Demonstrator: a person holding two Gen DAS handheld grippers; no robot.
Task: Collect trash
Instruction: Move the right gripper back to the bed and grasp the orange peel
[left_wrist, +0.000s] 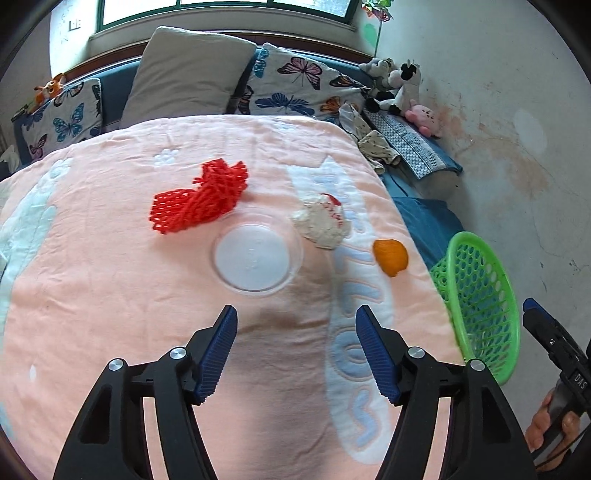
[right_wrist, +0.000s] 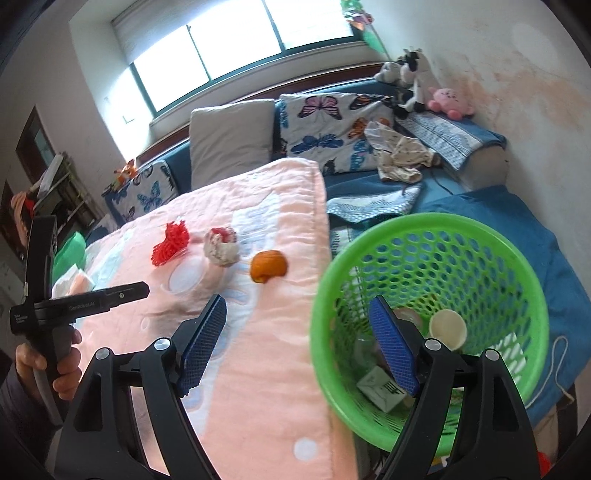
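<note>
My left gripper (left_wrist: 295, 321) gapes empty over the pink quilt (left_wrist: 92, 295); my right gripper (right_wrist: 297, 314) hangs wide and empty by the green mesh basket (right_wrist: 517, 240). I'd take the clear plastic lid (left_wrist: 256, 254) by its thin rim. Beyond lie springy red foam netting (left_wrist: 199, 197), crumpled tissue (left_wrist: 323, 221), leathery orange peel (left_wrist: 390, 257).

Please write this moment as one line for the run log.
left gripper: open, empty | right gripper: open, empty | on blanket: net, lid, tissue, peel | basket: partly filled
</note>
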